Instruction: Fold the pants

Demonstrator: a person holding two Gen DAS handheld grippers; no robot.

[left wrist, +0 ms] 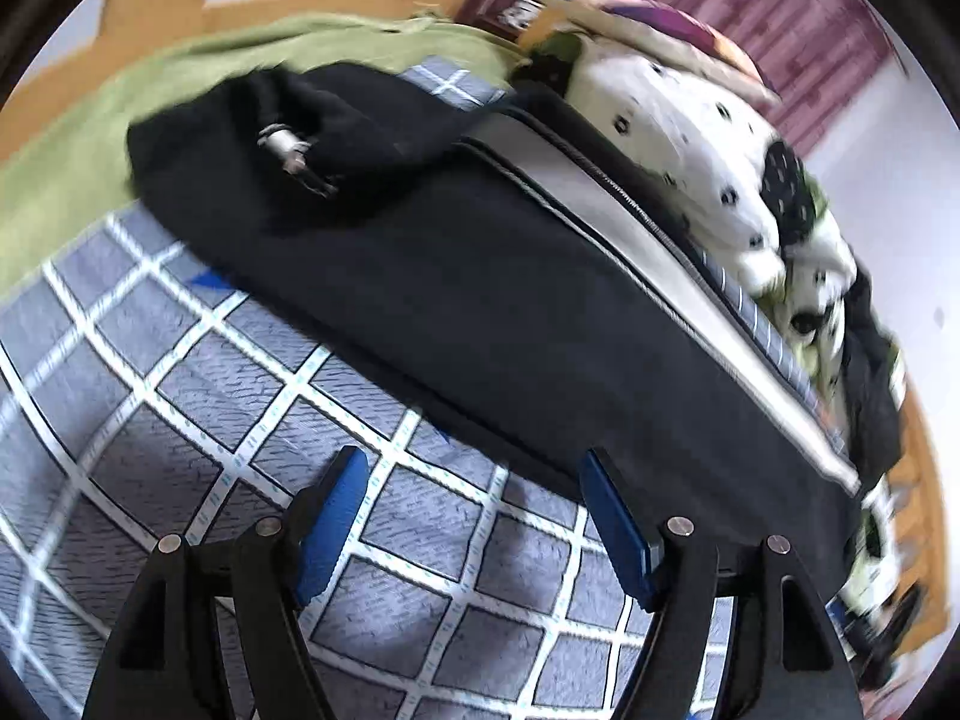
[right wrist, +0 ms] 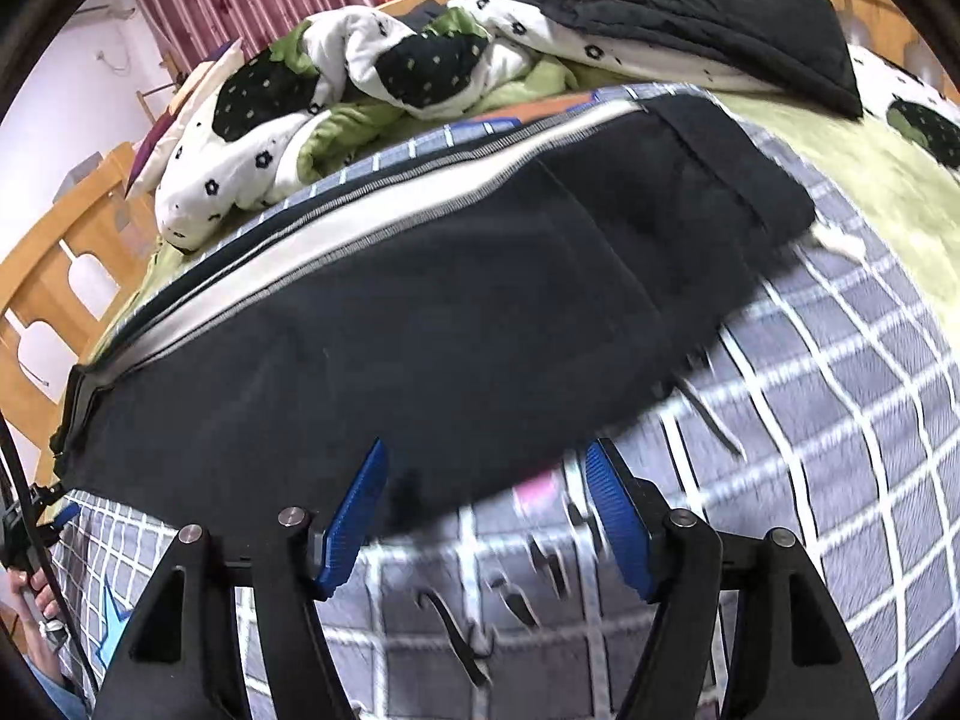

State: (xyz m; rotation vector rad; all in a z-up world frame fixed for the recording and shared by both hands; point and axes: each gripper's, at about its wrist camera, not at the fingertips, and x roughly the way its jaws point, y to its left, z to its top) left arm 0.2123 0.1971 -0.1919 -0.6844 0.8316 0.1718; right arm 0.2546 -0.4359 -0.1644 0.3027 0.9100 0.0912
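Note:
Black pants (left wrist: 456, 300) with a white side stripe lie folded lengthwise on a grey checked bedsheet (left wrist: 198, 396). Their waist end is bunched at the far left in the left wrist view, with a drawstring tip showing. My left gripper (left wrist: 474, 468) is open and empty, hovering over the sheet just short of the pants' near edge. In the right wrist view the pants (right wrist: 420, 330) stretch across the middle. My right gripper (right wrist: 486, 462) is open and empty, its fingertips at the pants' near edge. Both views are motion-blurred.
A rumpled white quilt with black flowers (right wrist: 360, 72) lies beyond the pants. A black garment (right wrist: 720, 18) rests on the quilt. A green blanket (left wrist: 90, 144) lies at the left. A wooden bed frame (right wrist: 66, 240) and a red curtain (left wrist: 750, 18) stand behind.

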